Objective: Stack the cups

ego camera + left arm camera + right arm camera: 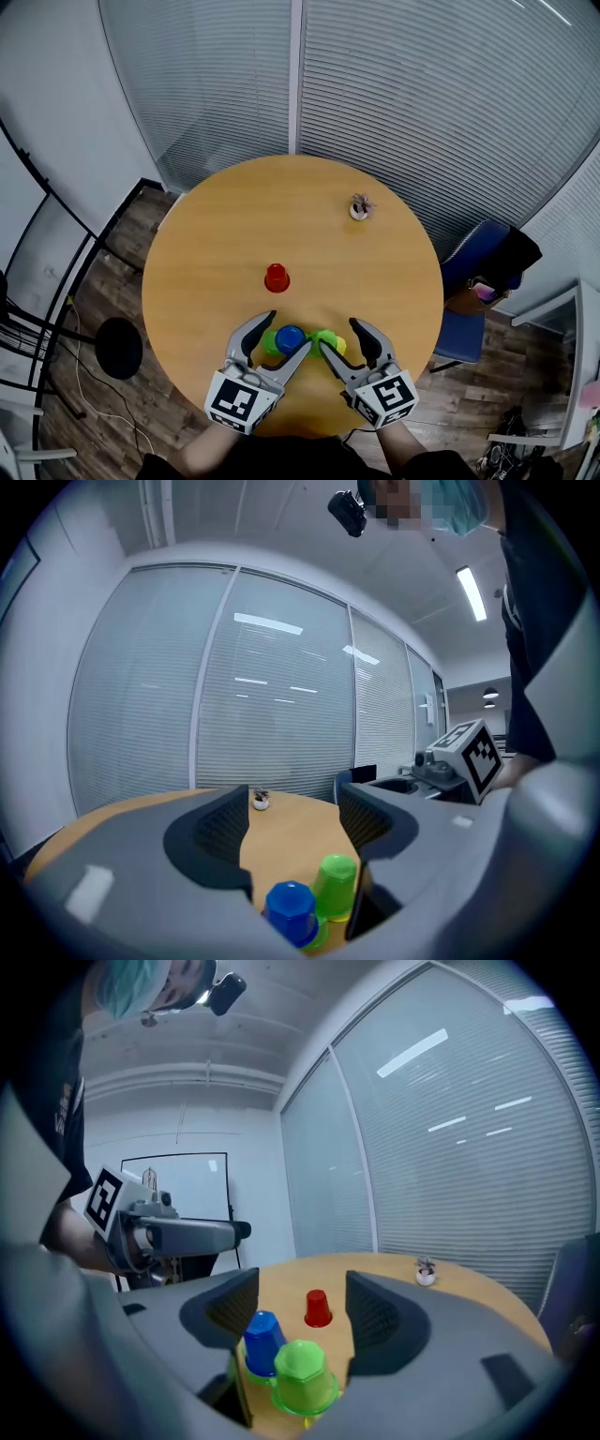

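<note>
Bright, even overhead light (reflections on the blinds (267, 625)), strong fisheye edges.

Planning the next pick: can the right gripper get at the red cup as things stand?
Probably yes. The right gripper is open, and the red cup stands alone on the table. Only the green cup and blue cup sit in between; it would need to pass over them.

Head view looks steeply down; both gripper views skim the table (286, 829), sharing the blue cup (289, 909).

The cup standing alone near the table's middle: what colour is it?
The cup is red, clearest in the head view.
</note>
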Demonstrator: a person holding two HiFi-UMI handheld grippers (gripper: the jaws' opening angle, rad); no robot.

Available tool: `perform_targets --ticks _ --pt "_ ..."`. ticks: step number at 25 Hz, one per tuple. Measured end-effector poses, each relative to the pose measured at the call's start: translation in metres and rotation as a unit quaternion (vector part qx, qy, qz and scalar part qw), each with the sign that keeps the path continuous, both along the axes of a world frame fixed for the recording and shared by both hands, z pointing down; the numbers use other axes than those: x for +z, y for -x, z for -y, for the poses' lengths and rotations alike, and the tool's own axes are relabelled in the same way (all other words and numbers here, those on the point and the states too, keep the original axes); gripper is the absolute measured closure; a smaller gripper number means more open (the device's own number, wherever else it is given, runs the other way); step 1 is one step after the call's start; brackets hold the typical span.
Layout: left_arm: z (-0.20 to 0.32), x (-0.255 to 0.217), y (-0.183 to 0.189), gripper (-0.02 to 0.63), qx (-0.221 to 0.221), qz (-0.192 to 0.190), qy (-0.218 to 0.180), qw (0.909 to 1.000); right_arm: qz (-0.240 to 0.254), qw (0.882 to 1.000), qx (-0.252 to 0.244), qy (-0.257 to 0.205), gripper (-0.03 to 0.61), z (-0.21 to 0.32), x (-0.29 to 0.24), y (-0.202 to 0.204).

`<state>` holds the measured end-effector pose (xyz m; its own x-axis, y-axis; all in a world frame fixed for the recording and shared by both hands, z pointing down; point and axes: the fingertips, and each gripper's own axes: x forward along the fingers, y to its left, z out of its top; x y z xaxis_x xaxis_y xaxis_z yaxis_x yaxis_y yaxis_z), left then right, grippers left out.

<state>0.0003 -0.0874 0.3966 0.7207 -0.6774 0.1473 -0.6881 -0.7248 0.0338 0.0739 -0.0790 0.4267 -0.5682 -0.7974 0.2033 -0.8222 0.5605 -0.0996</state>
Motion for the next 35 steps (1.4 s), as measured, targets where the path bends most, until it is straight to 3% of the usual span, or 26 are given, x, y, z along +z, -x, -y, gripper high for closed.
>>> perform_targets --ticks 4,8,18,31,35 --pt "0.025 0.001 0.013 0.308 0.024 0.000 -0.009 0.9997 0.019 0.999 0.026 0.004 0.305 0.005 -0.007 0.009" --pt "0.045 0.009 0.033 0.308 0.065 0.003 -0.006 0.9979 0.008 0.998 0.065 0.007 0.305 0.001 -0.008 0.030" --pt "0.086 0.059 0.055 0.308 0.156 0.026 -0.018 0.9872 0.004 0.985 0.172 0.006 0.305 -0.009 -0.007 0.069" --pt "0.129 0.133 0.041 0.308 0.190 0.042 0.001 0.9809 0.008 0.979 0.202 0.016 0.305 -0.016 0.009 0.105" --pt "0.143 0.157 0.037 0.308 0.178 0.047 0.014 0.9828 0.008 0.979 0.202 0.024 0.307 -0.017 0.012 0.112"
